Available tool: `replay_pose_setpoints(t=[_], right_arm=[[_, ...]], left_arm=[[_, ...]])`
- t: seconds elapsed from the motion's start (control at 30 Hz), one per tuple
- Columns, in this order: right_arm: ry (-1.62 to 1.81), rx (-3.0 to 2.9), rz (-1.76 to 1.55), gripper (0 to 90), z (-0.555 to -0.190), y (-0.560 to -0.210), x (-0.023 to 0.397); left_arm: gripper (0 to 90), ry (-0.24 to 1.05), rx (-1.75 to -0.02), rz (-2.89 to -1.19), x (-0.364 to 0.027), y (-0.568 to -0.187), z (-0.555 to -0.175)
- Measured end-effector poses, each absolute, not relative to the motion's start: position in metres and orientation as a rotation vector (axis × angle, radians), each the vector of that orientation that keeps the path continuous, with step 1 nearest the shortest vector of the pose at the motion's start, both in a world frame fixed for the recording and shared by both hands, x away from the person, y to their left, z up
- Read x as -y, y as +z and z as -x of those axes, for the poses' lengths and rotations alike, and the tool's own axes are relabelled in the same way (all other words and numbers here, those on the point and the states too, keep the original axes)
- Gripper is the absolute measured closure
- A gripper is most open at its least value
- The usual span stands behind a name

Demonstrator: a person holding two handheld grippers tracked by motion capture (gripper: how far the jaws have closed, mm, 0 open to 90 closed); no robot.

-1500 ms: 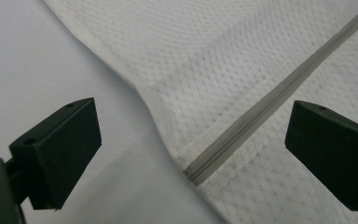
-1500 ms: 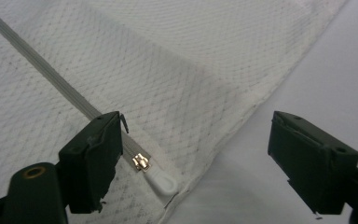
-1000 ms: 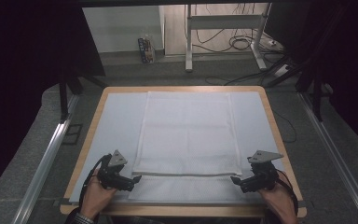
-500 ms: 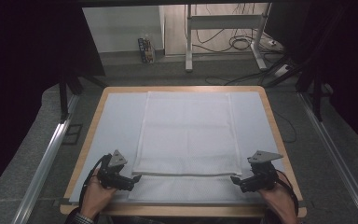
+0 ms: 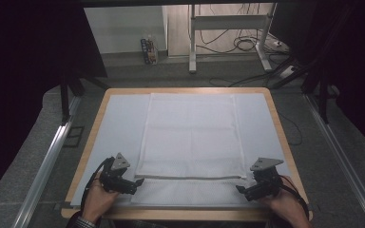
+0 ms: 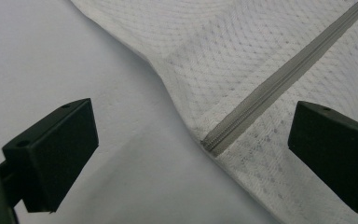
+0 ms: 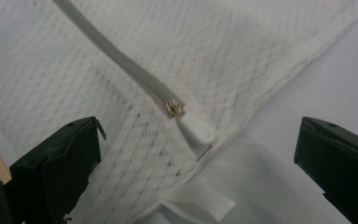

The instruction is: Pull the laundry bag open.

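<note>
Nothing has visibly moved since the earlier high views — both grippers sit at the same spots at the near edge of the bench (image 5: 275, 102). On its pale mat lies a white mesh laundry bag (image 5: 190, 137), flat, its grey zipper (image 5: 185, 177) running across near the person's side. The left gripper (image 5: 135, 183) waits at the zipper's left end, fingers (image 6: 56, 149) spread wide and holding nothing; the right gripper (image 5: 241, 190) is at the other end, fingers (image 7: 56, 170) equally spread around the white zipper pull (image 7: 196, 129). To do this well, I'd judge the left should pin the mesh just beside the zipper's closed end (image 6: 212, 143) — then the right can pinch the small pull squarely, not the fabric
</note>
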State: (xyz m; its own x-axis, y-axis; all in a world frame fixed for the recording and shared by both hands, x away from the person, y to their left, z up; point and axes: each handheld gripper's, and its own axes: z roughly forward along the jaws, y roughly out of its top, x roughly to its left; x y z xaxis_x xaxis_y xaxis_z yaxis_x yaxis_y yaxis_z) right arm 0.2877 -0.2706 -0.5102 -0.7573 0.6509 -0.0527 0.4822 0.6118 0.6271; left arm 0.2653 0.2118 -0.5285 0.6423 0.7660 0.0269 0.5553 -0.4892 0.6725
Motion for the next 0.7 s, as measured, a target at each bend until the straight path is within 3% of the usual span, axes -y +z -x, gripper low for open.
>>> replay_pose_setpoints(t=[0.3,0.37,0.57,0.6,0.7], right_arm=[[0.820,-2.568,-1.002,14.9,-0.294,-0.519,0.270],[0.810,-2.553,-1.037,22.8,-0.293,-0.517,0.269],[0.852,-2.567,-0.999,57.6,-0.285,-0.515,0.268],[0.852,-2.567,-0.999,57.6,-0.285,-0.515,0.268],[0.887,-2.588,-0.972,77.0,-0.285,-0.514,0.269]], left_arm=[[2.2,0.432,-1.013,-2.248,-0.208,-0.530,-0.266],[2.3,0.434,-1.013,-2.249,-0.208,-0.530,-0.266],[2.4,0.445,-0.997,-2.256,-0.204,-0.529,-0.266],[2.5,0.445,-0.997,-2.256,-0.204,-0.529,-0.266],[3.4,0.432,-0.984,-2.247,-0.197,-0.527,-0.266]])
